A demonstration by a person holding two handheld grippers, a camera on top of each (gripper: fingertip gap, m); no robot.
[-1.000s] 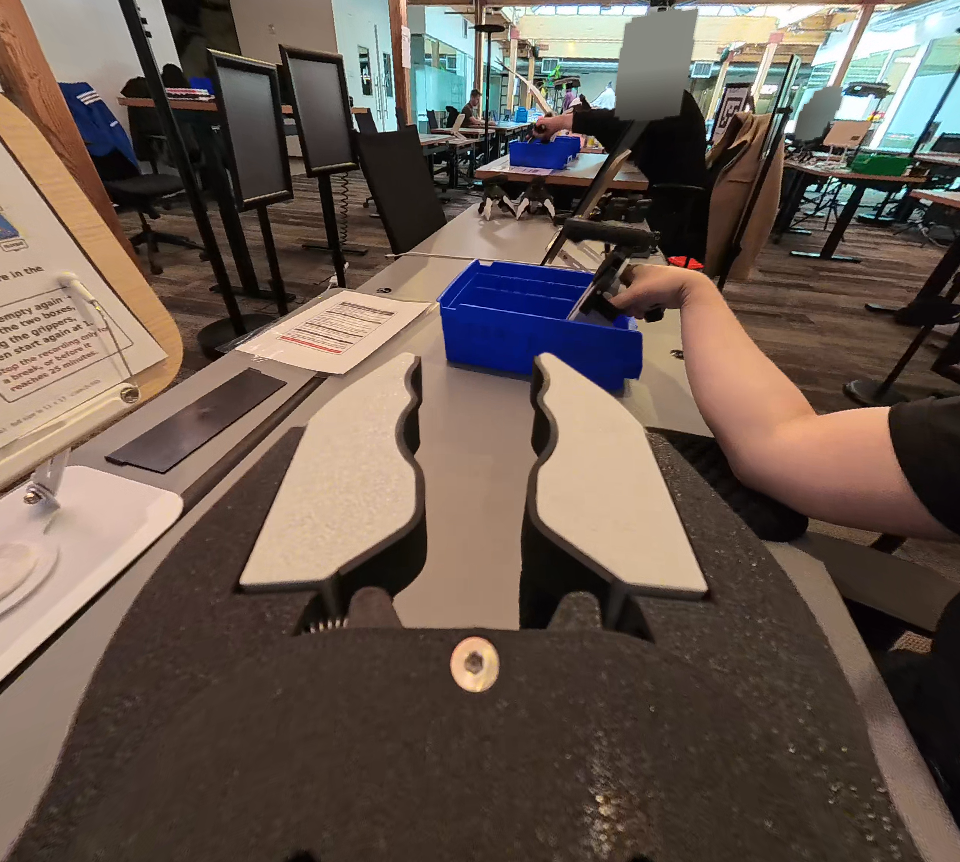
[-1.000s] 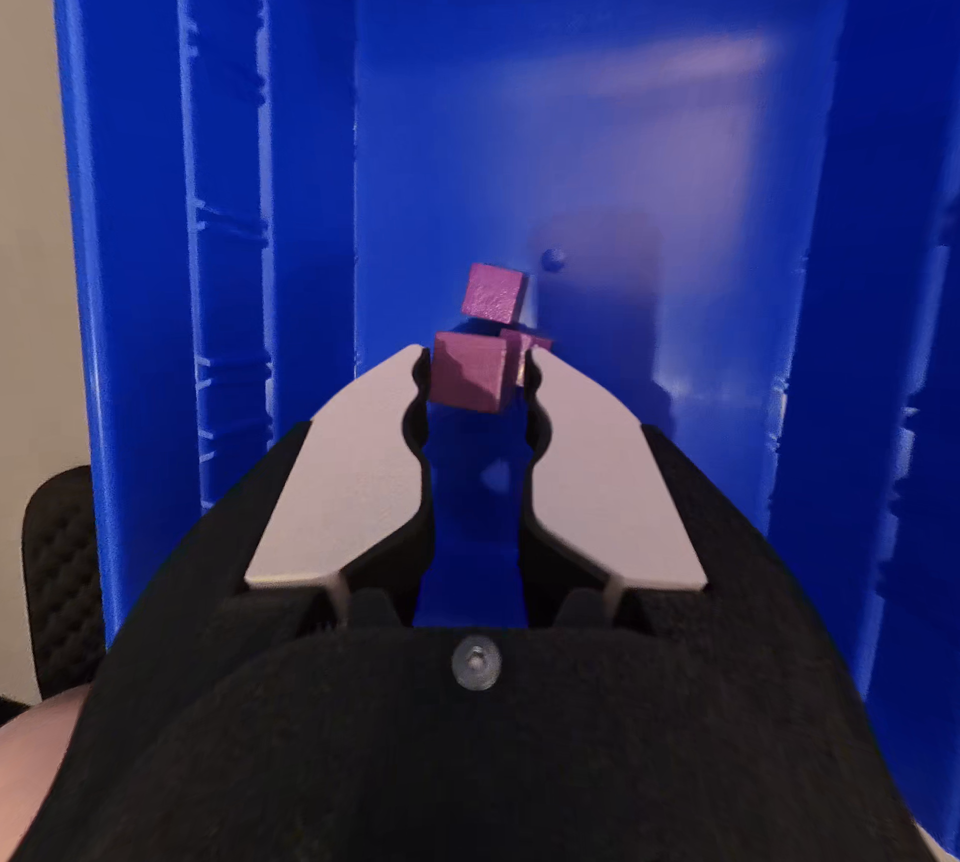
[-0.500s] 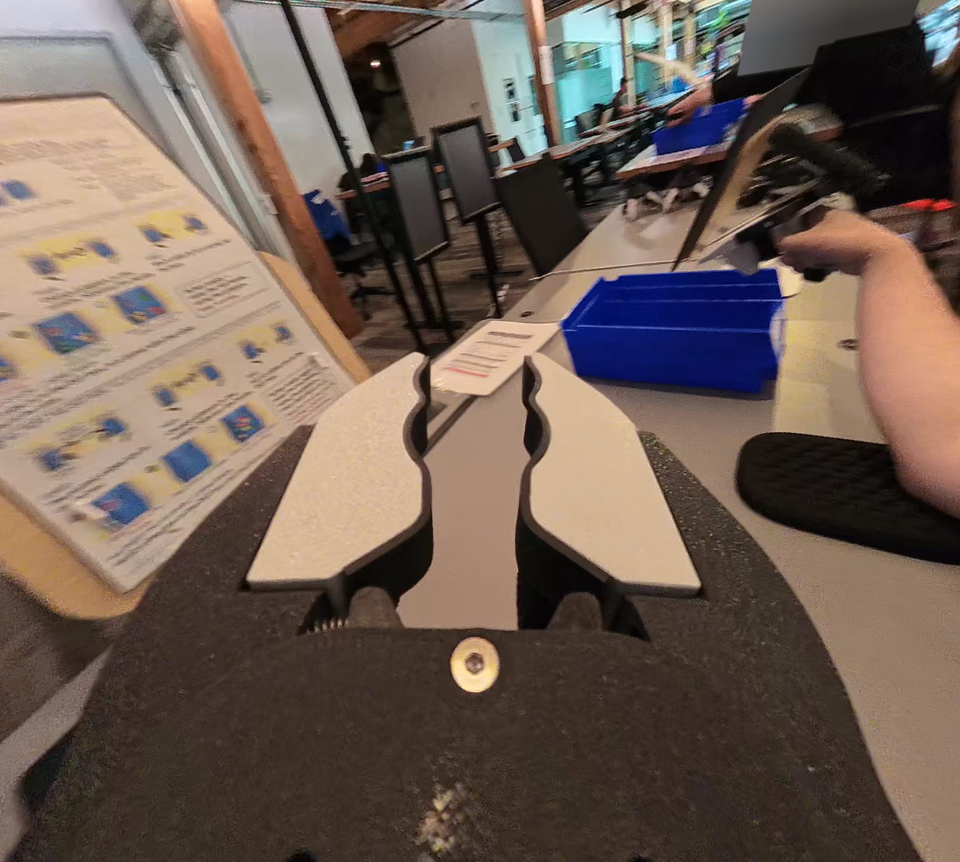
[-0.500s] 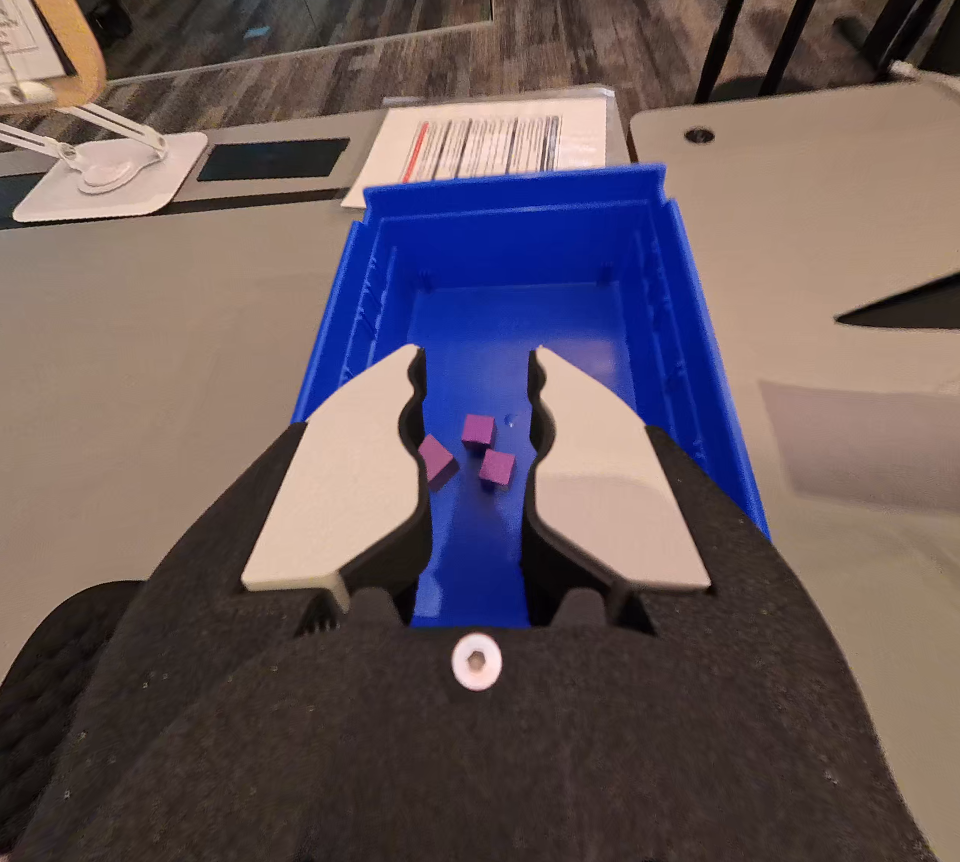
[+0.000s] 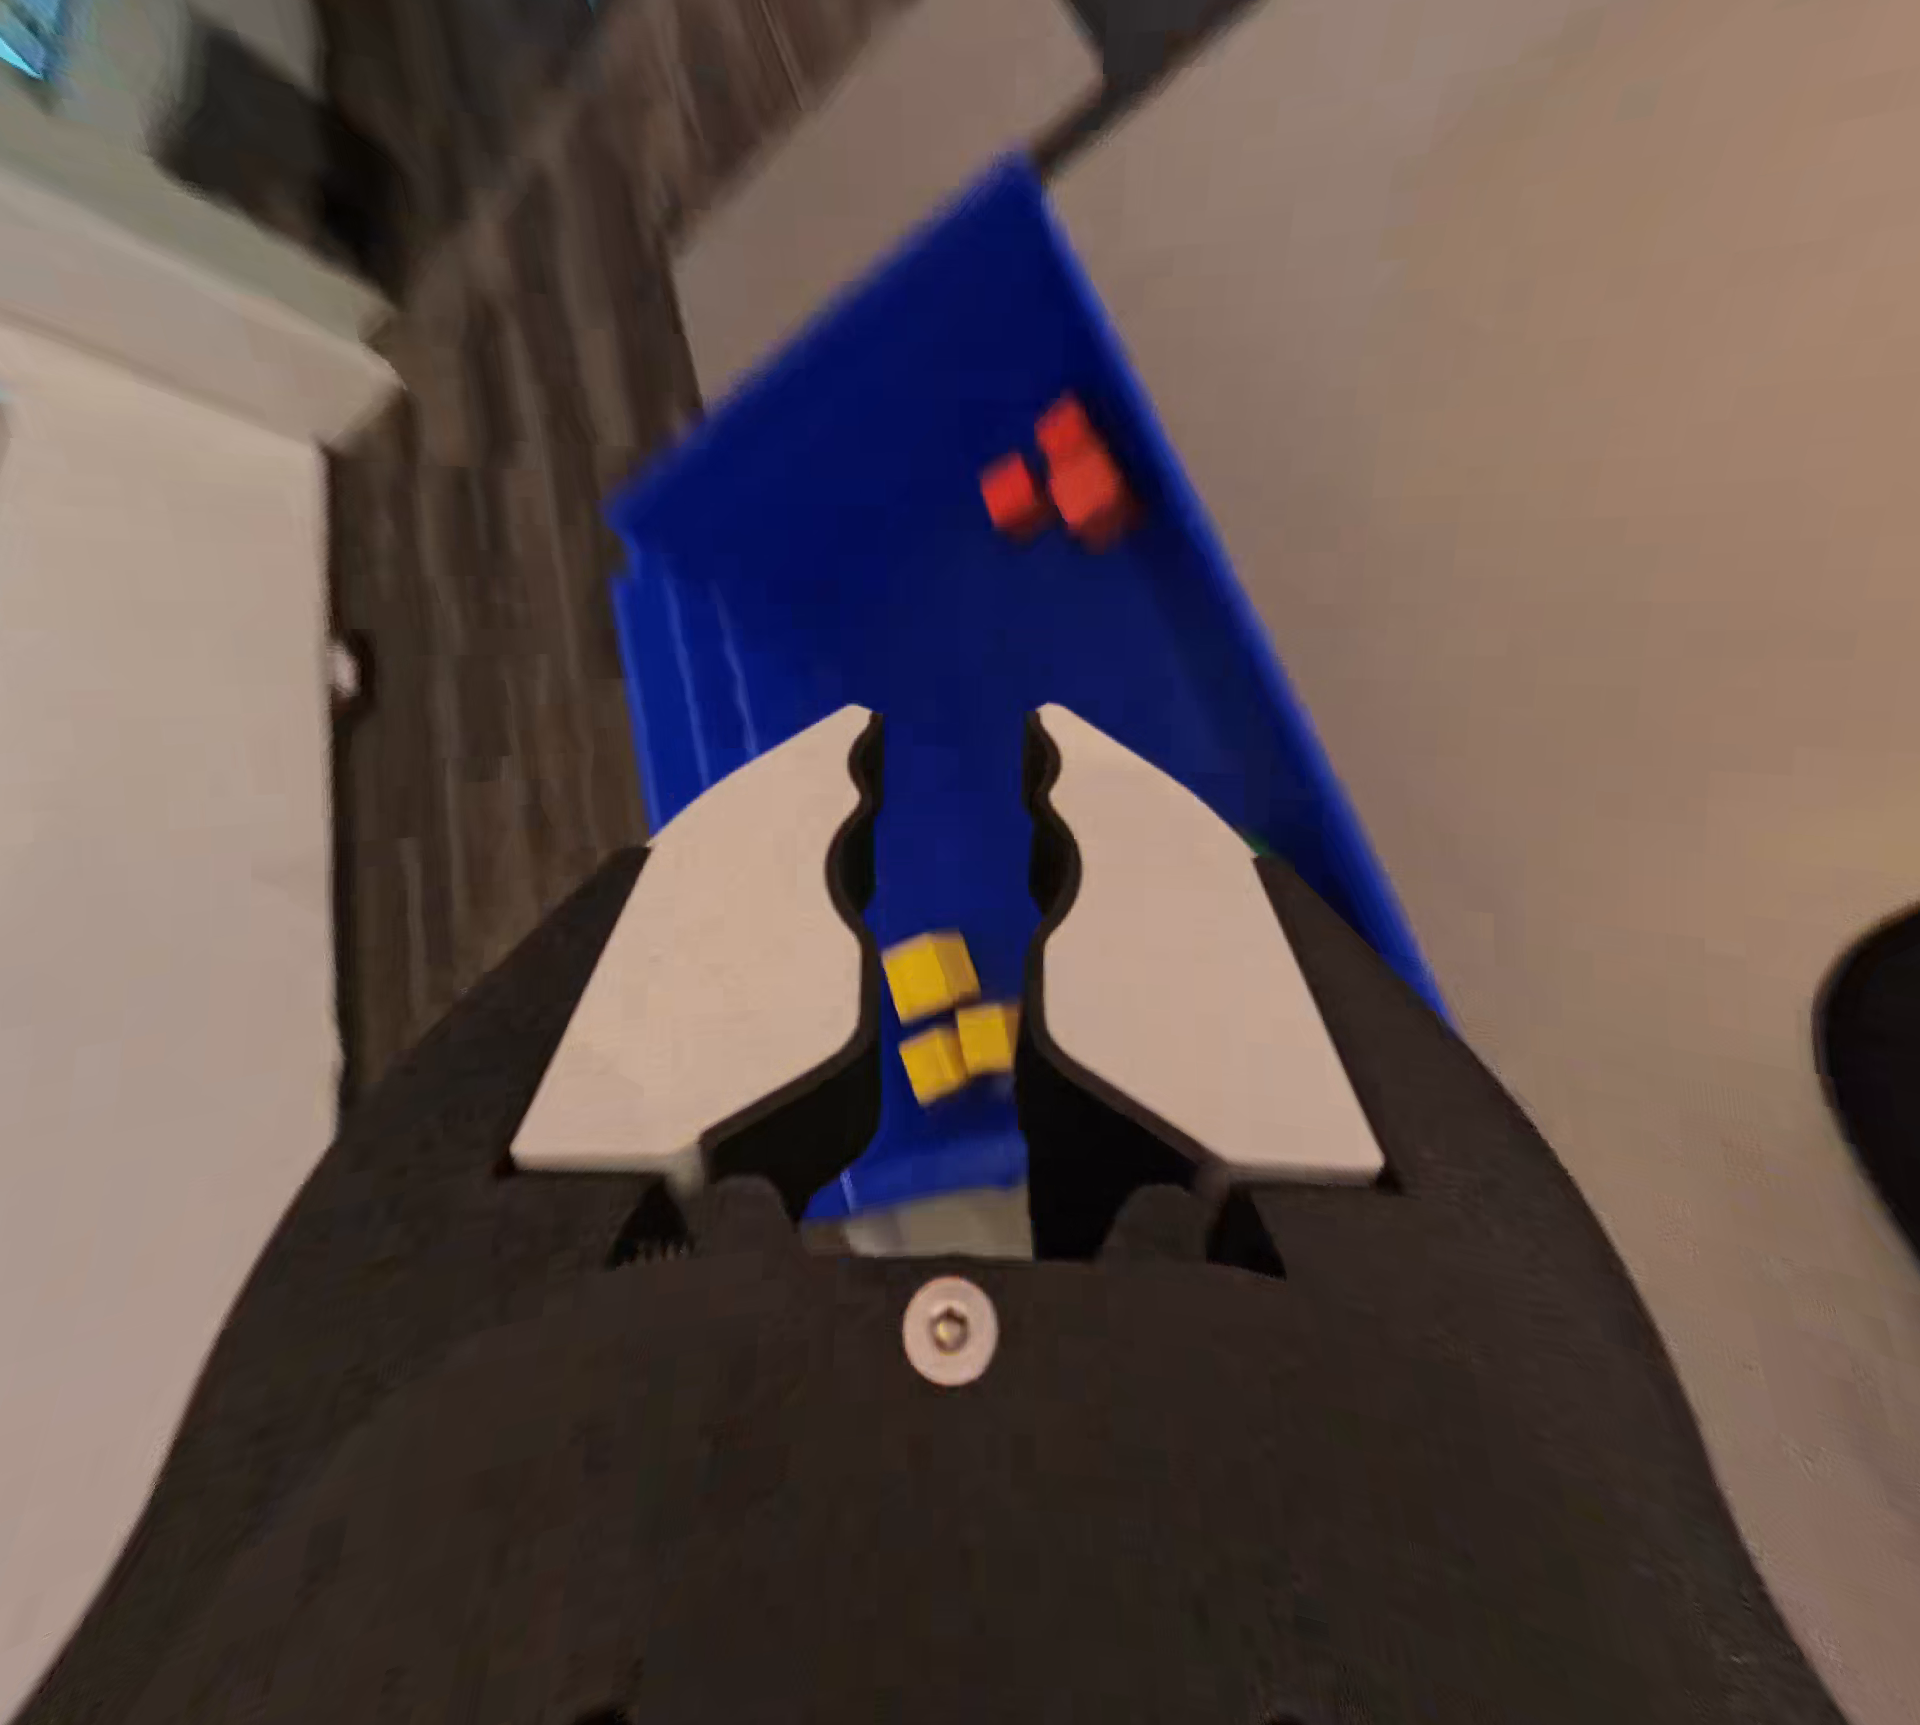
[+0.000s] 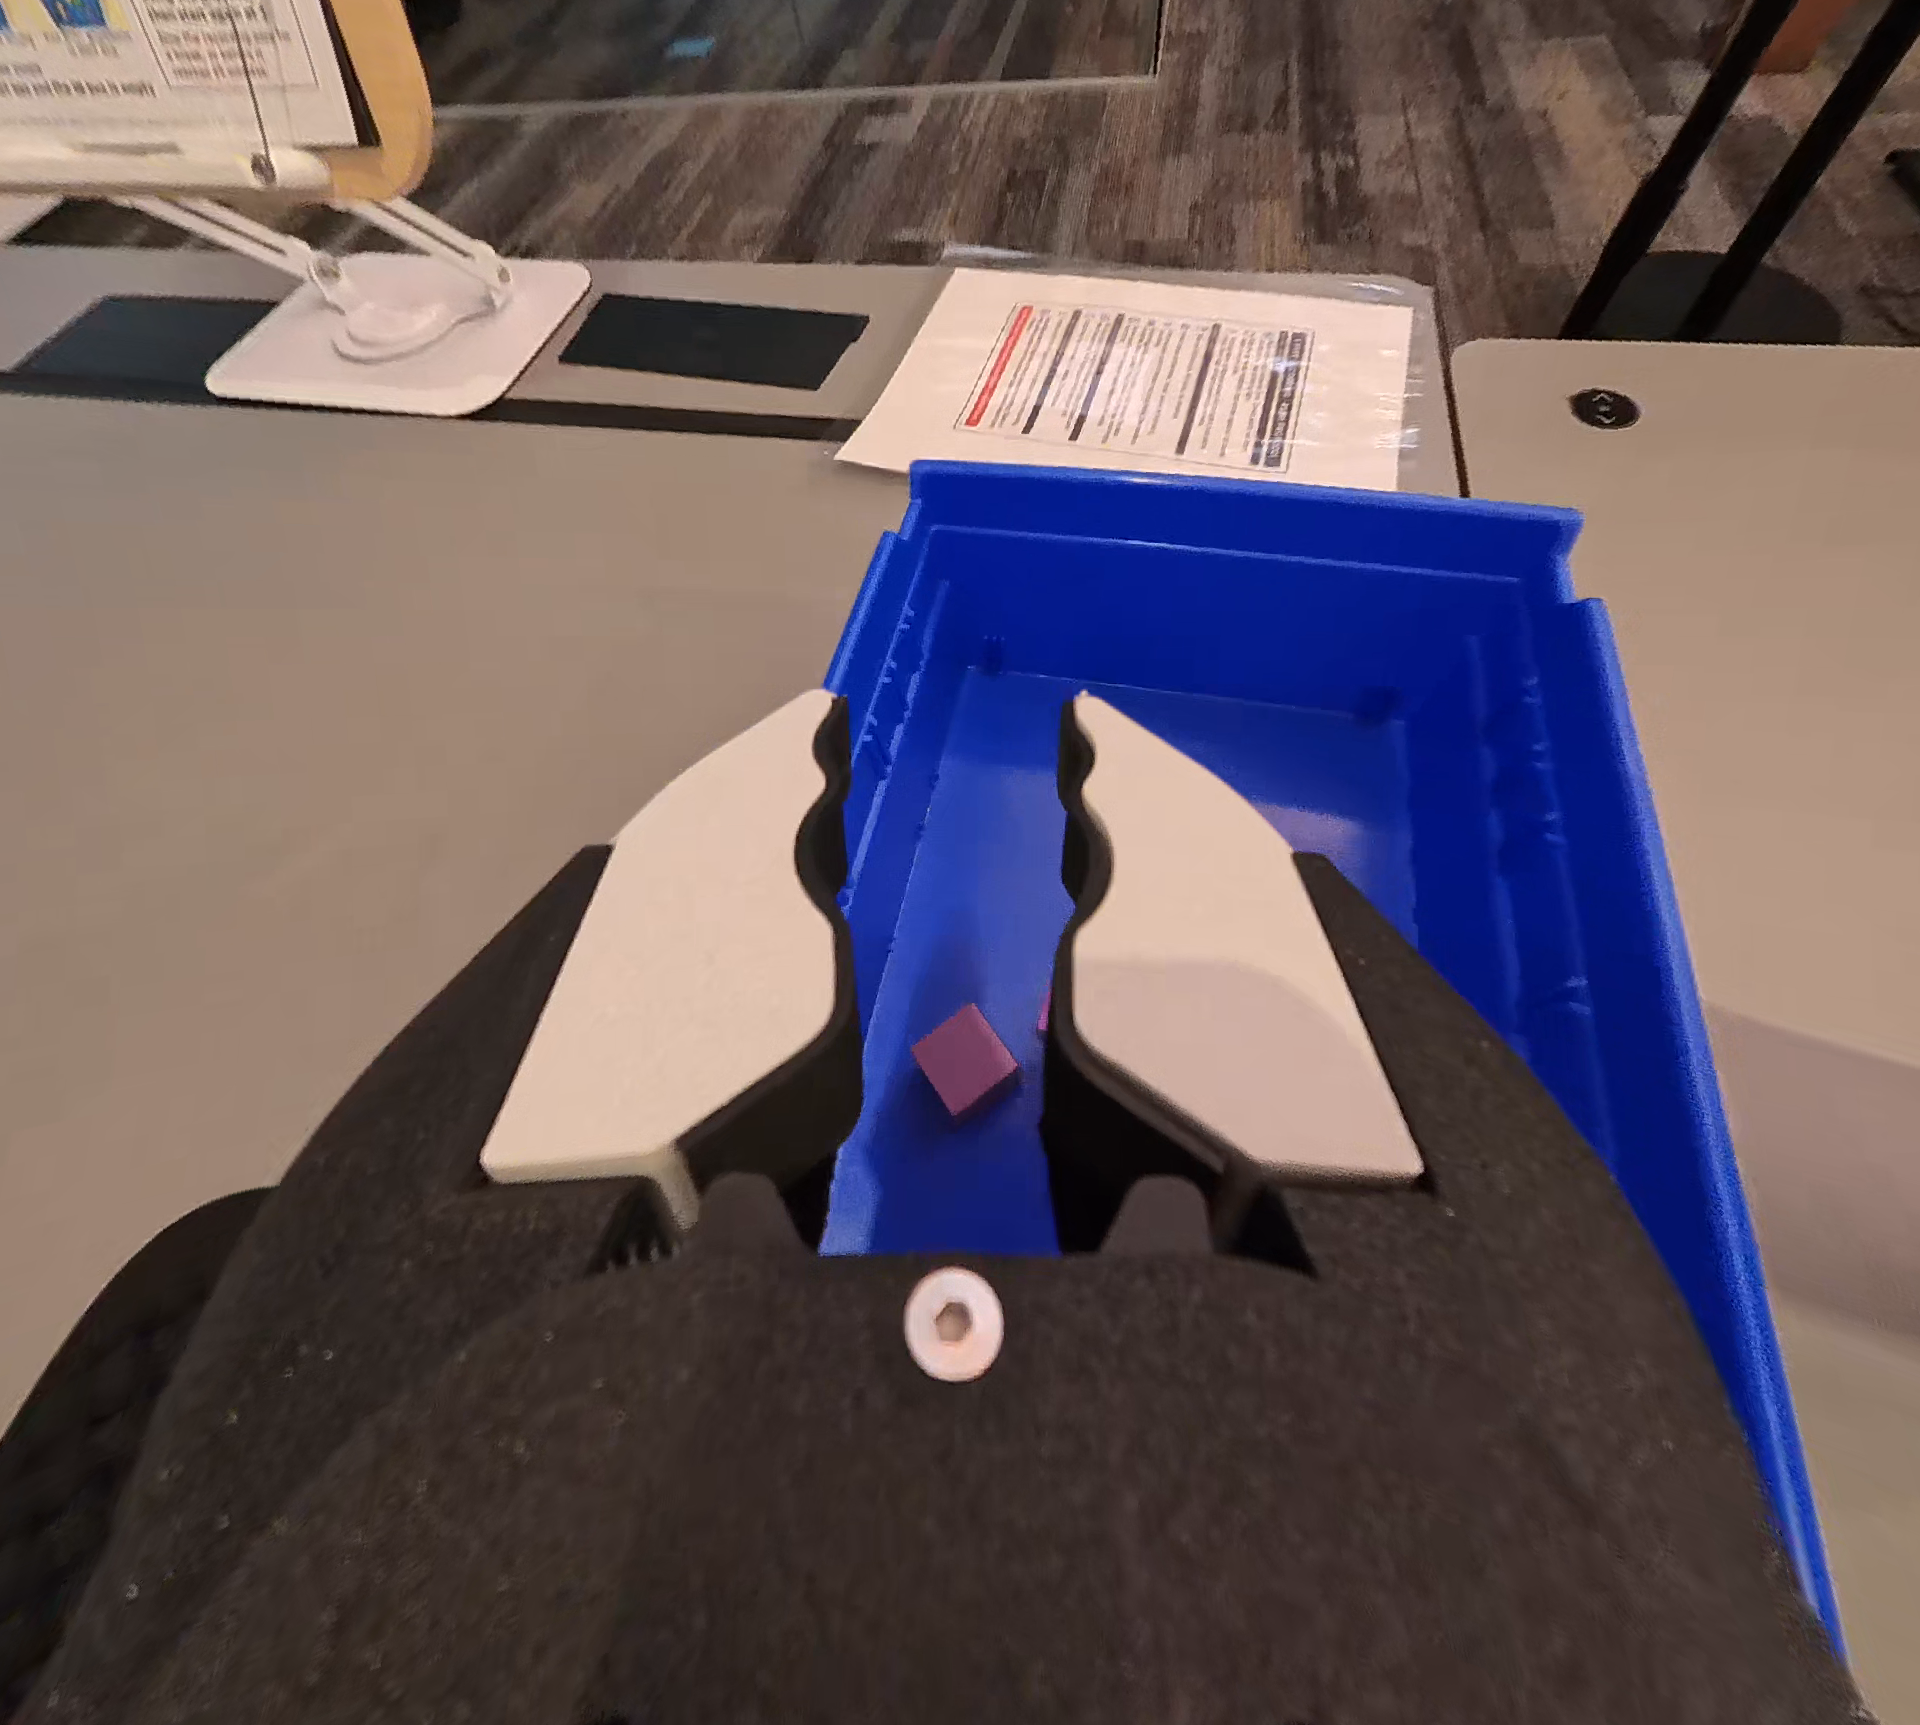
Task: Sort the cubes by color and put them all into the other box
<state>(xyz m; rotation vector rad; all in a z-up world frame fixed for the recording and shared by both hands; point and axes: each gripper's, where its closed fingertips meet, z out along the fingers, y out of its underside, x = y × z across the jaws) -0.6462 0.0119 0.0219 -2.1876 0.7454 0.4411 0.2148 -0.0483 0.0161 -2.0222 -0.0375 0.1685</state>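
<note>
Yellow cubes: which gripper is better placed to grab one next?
Probably left. The left gripper is open over the box holding the yellow cubes, which sit between its fingers, though blurred. The right gripper, also open, is over the box with purple cubes.

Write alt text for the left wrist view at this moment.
Motion-blurred view along the open, empty left gripper, which points down into a blue box on a grey table. A cluster of yellow cubes lies at the box's near end between the fingers, and red cubes sit by its far right wall.
</note>
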